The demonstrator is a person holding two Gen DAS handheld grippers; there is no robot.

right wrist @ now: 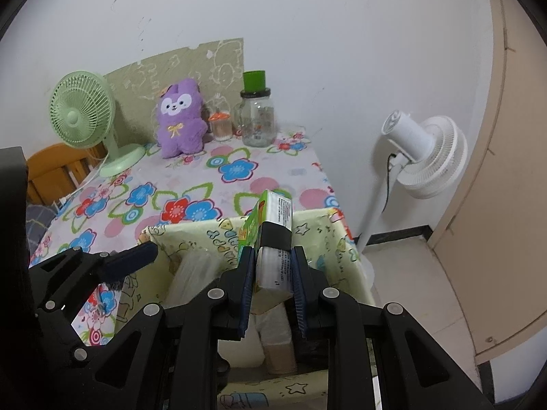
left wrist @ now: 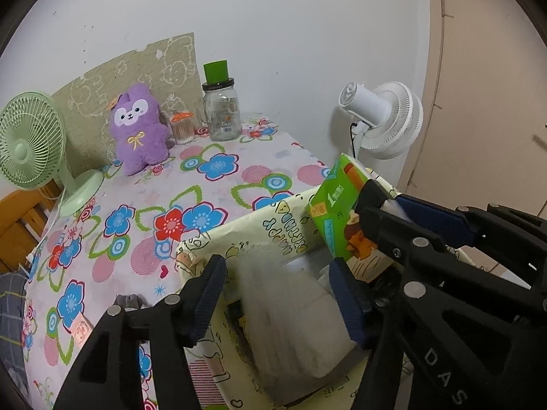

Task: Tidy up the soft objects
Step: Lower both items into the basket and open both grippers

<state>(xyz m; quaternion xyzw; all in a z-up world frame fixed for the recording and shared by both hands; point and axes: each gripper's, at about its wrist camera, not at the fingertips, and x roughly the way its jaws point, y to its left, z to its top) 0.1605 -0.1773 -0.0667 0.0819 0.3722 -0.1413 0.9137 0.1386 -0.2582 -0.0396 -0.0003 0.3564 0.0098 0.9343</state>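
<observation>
A pale yellow fabric basket (left wrist: pixel 239 225) (right wrist: pixel 191 229) with cartoon print stands at the near edge of the flowered table. My left gripper (left wrist: pixel 277 273) hangs open over it. A blurred white, plastic-wrapped soft pack (left wrist: pixel 290 307) (right wrist: pixel 191 273) lies between its fingers in the basket, and the pads do not press on it. My right gripper (right wrist: pixel 273 256) (left wrist: pixel 372 201) is shut on a green and white tissue pack (right wrist: pixel 273 239) (left wrist: pixel 342 212), held upright over the basket's right part. A purple plush rabbit (left wrist: pixel 140 130) (right wrist: pixel 179 119) sits at the back of the table.
On the table's left stands a green desk fan (left wrist: pixel 27 140) (right wrist: pixel 82 116). A glass jar with a green cap (left wrist: pixel 222 112) (right wrist: pixel 256 119) and a cotton swab holder (left wrist: pixel 181 128) (right wrist: pixel 220 126) stand beside the plush. On the floor to the right is a white standing fan (left wrist: pixel 386 116) (right wrist: pixel 427 150).
</observation>
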